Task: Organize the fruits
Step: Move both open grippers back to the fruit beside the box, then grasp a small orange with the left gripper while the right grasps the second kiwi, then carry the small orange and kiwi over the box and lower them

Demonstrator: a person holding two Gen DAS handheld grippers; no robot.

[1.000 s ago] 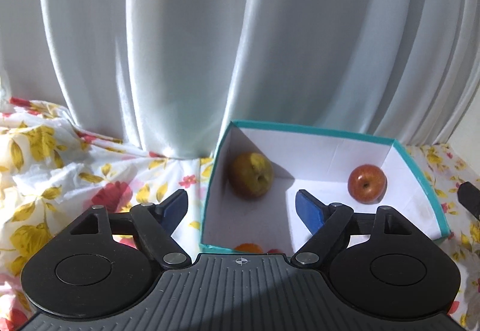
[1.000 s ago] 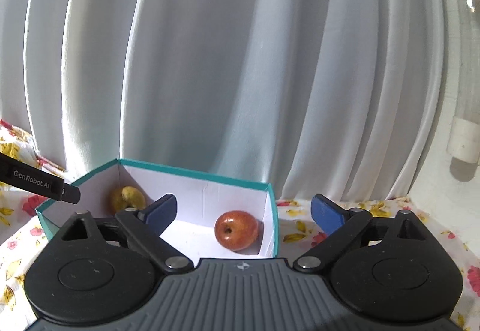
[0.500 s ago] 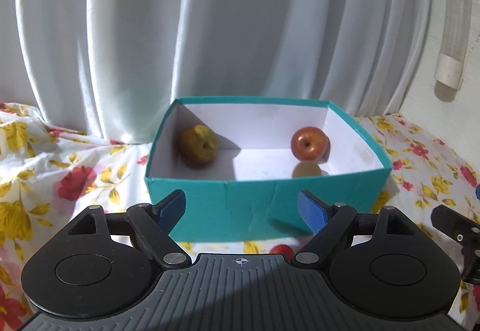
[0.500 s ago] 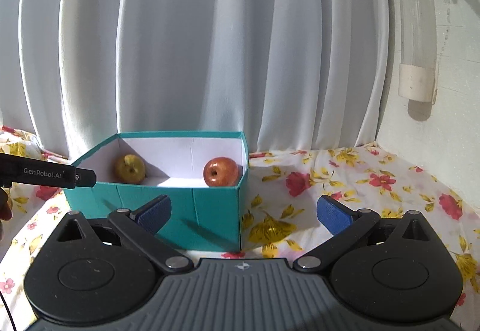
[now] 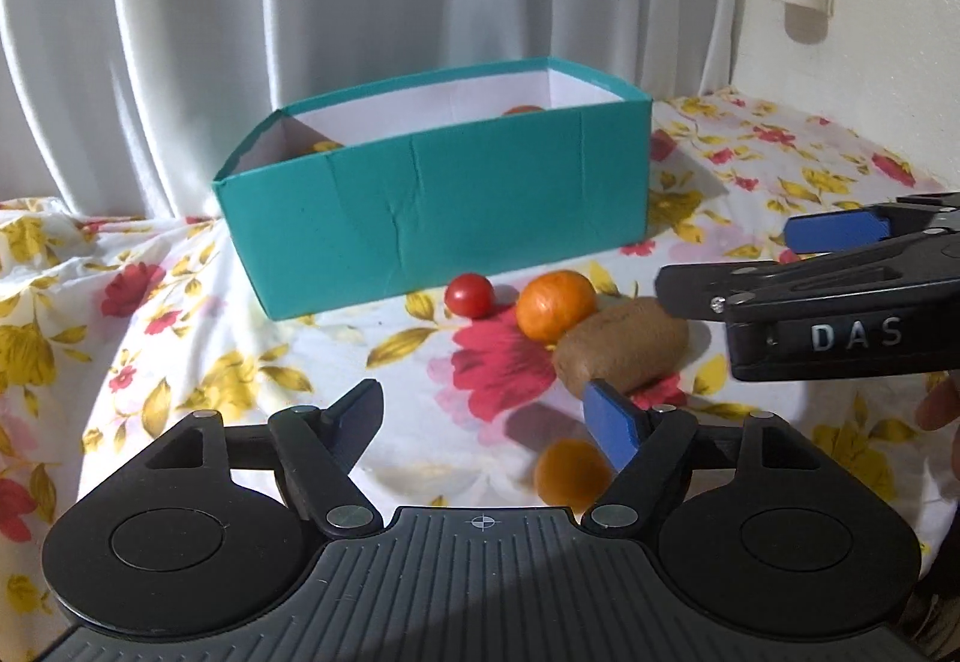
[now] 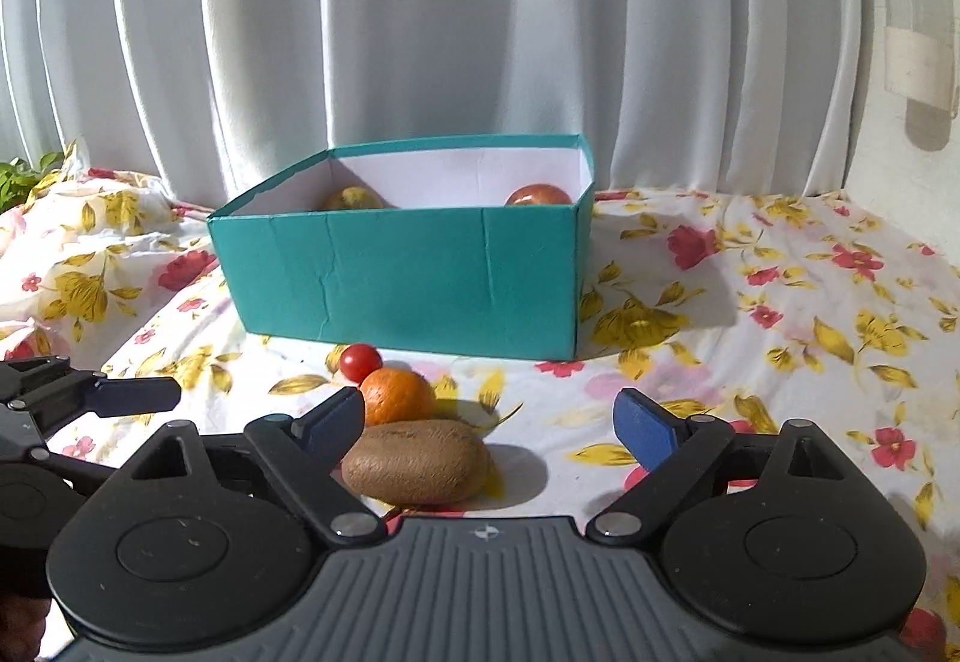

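Box (image 6: 408, 290): card or paperboard, matt teal outside with a faint crease, plain white paper lining. Cloth (image 6: 750, 314) over the worktop: thin printed fabric, floral, matt, rumpled at far left. Curtain (image 6: 480, 14) behind: white cloth, slight sheen along the folds. Kiwi (image 6: 417, 461): brown, fuzzy, dull. Orange (image 6: 399, 398): lightly dimpled peel, low gloss. Cherry tomato (image 6: 360, 362): smooth, shiny skin. Right tongs (image 6: 492, 425): matt black plastic arms, ribbed body, blue pads (image 6: 645, 434), small bright metal pivot pins. Left tongs (image 5: 486, 416): same finish.
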